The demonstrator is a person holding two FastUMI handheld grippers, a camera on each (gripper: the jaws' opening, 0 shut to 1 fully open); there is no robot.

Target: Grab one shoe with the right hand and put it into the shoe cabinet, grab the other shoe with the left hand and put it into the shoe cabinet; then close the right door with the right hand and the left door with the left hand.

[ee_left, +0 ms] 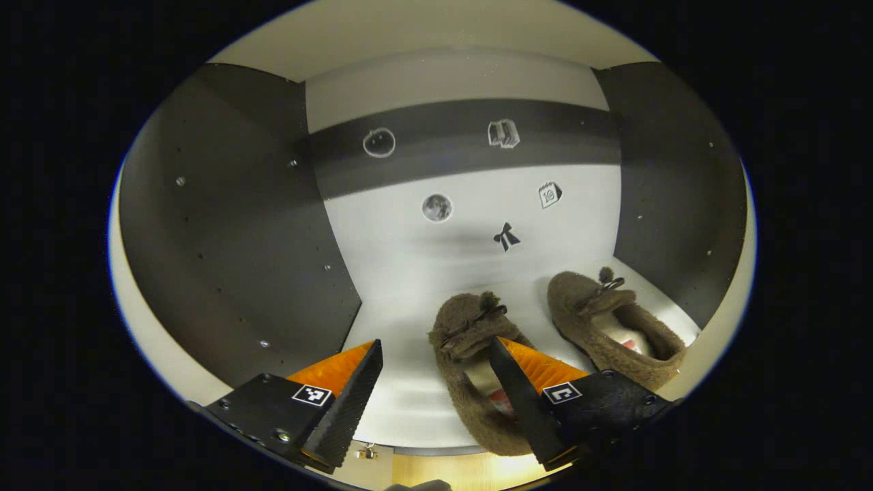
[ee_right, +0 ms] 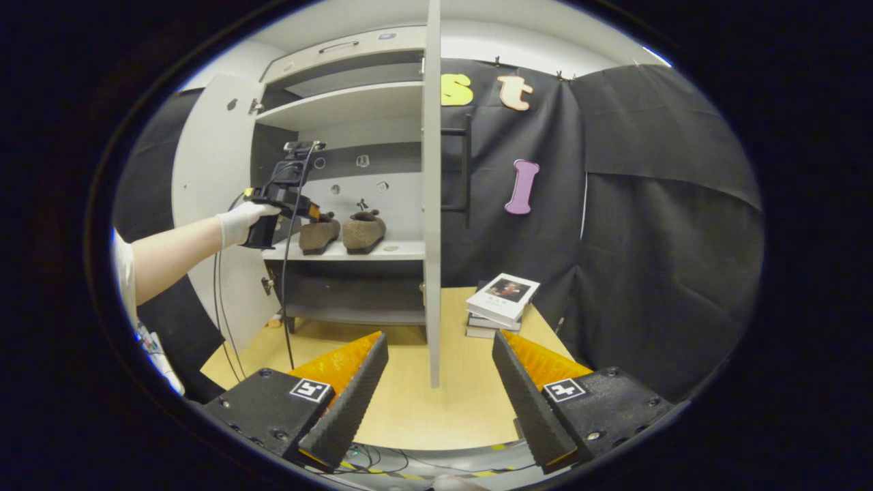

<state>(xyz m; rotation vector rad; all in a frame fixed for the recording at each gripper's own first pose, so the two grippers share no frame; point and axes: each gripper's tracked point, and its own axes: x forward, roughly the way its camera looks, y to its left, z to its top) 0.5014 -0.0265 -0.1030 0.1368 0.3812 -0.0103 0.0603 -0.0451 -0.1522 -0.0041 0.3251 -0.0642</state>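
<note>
Two brown fuzzy slippers lie side by side on the cabinet shelf [ee_left: 409,320]: the left shoe [ee_left: 470,354] and the right shoe [ee_left: 607,327]. My left gripper [ee_left: 436,354] is open at the shelf's front, its right finger over the left shoe, holding nothing. In the right gripper view, both shoes [ee_right: 320,233] [ee_right: 363,232] rest on the middle shelf, with the left gripper [ee_right: 283,198] held by a gloved hand just in front of them. My right gripper [ee_right: 440,348] stands open, facing the edge of the open right door [ee_right: 431,204].
The left door [ee_right: 204,204] stands open behind the person's arm. A stack of books [ee_right: 501,303] lies on the wooden floor [ee_right: 423,402] right of the cabinet. Cables hang from the left gripper. Black cloth walls the right side.
</note>
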